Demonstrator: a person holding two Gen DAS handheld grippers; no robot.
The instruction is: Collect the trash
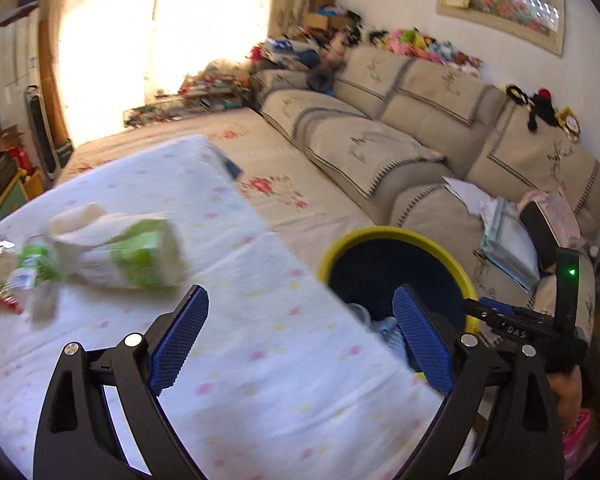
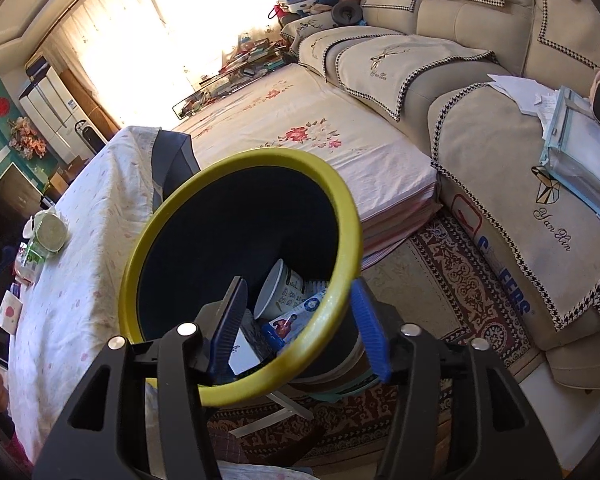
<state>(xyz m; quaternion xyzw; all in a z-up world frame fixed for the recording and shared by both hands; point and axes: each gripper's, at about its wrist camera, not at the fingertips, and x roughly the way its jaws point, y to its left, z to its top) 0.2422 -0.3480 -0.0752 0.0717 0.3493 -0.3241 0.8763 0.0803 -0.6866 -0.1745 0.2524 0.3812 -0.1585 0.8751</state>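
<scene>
Left gripper [image 1: 300,344] fingers wide apart, nothing between, over table [image 1: 260,360]. Right gripper [image 2: 304,328] fingers straddle bin [image 2: 340,216] rim; contact unclear. Cup [image 2: 280,292] in bin; wrappers [image 1: 112,252] on table.

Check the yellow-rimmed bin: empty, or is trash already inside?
Not empty. The bin holds a white cup and printed wrappers at the bottom.

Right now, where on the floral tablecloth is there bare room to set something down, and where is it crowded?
Bare cloth on the table runs from the open left gripper up to the far corner, between the green-and-white packet and the edge by the yellow-rimmed bin. The crowding is at the left: packet, small bottle, and wrappers bunched together.
</scene>
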